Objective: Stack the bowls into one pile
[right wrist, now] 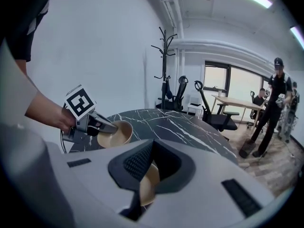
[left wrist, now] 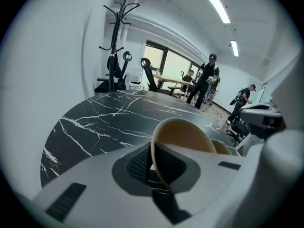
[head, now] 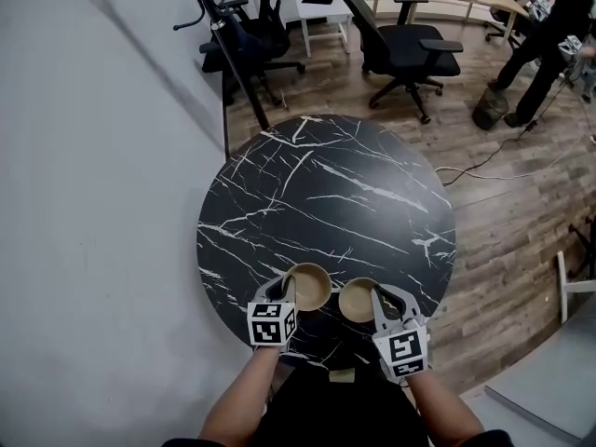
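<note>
Two tan bowls are near the front edge of the round black marble table (head: 317, 194). My left gripper (head: 285, 291) is shut on the near rim of the left bowl (head: 308, 286) and holds it tilted, clear of the table top. In the left gripper view that bowl's (left wrist: 183, 137) rim is pinched between the jaws of the left gripper (left wrist: 153, 167). My right gripper (head: 376, 302) is shut on the rim of the right bowl (head: 357, 300), which stands on edge between the jaws of the right gripper (right wrist: 145, 175) as a bowl (right wrist: 149, 186). The right gripper view also shows the left gripper (right wrist: 92, 122) with its bowl (right wrist: 116, 133).
A grey wall (head: 93, 203) runs along the left. Beyond the table stand a coat rack (head: 228, 54) and black office chairs (head: 410, 49). People (head: 549, 45) stand at the back right on the wooden floor. A cable (head: 484, 170) lies right of the table.
</note>
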A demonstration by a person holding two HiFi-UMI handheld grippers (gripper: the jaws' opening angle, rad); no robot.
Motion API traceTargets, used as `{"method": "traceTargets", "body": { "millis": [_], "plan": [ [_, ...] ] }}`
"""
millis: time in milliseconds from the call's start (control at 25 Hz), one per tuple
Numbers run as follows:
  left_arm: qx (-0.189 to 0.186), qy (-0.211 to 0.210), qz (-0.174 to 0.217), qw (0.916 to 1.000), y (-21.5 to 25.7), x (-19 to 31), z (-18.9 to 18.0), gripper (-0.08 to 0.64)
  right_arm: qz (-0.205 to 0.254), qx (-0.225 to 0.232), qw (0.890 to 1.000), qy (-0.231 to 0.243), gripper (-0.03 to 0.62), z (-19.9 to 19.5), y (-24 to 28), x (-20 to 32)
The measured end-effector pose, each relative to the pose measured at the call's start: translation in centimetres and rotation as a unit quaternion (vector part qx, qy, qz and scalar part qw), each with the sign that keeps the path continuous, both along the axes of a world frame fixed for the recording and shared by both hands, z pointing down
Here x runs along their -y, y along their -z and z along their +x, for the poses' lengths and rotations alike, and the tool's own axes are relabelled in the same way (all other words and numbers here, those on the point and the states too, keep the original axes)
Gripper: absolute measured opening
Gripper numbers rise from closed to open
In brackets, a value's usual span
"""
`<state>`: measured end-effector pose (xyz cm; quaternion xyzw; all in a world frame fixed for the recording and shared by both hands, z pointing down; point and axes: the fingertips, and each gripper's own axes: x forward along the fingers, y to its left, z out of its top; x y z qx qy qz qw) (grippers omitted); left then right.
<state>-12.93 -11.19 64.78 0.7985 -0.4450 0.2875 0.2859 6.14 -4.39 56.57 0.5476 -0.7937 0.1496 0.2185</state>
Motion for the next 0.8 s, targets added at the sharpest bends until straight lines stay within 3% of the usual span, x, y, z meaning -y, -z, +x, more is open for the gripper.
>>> {"method": "traceTargets", "body": {
  "millis": [800],
  "plan": [
    [-0.015, -0.057, -0.013, 0.9982, 1.3, -2.8, 8.7, 0.026, 0.017, -0.001, 1.000, -0.015, 0.009, 4.8, 0.7, -1.7]
  ]
}}
